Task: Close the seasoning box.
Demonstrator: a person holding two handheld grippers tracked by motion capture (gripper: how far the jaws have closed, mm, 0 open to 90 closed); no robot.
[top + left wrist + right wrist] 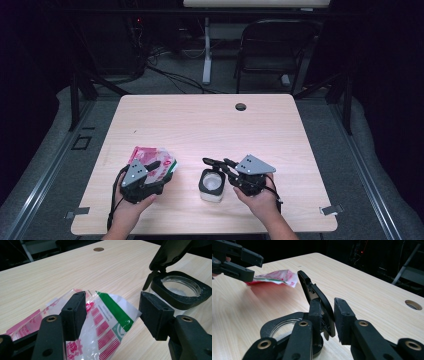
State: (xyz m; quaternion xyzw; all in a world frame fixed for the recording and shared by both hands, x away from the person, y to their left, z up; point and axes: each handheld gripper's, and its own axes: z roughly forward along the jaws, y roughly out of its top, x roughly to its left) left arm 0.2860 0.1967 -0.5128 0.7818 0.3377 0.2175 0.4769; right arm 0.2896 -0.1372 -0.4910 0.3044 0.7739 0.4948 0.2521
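Evidently the right claw (328, 315) pinched the jar (211, 185) lid (317, 296) upright, keeping the mouth clear, w/ the jar near the worktop (210, 125) front. Left claw (113, 312), jaws wide, straddled the packet (105, 317) beside it, prob. for pouring.

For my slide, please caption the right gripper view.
Right gripper holds the jar's hinged lid open; a pink packet waits beyond.

Lab: dark room, wooden desk (210, 125), floor cables (170, 75), black chair (272, 50).
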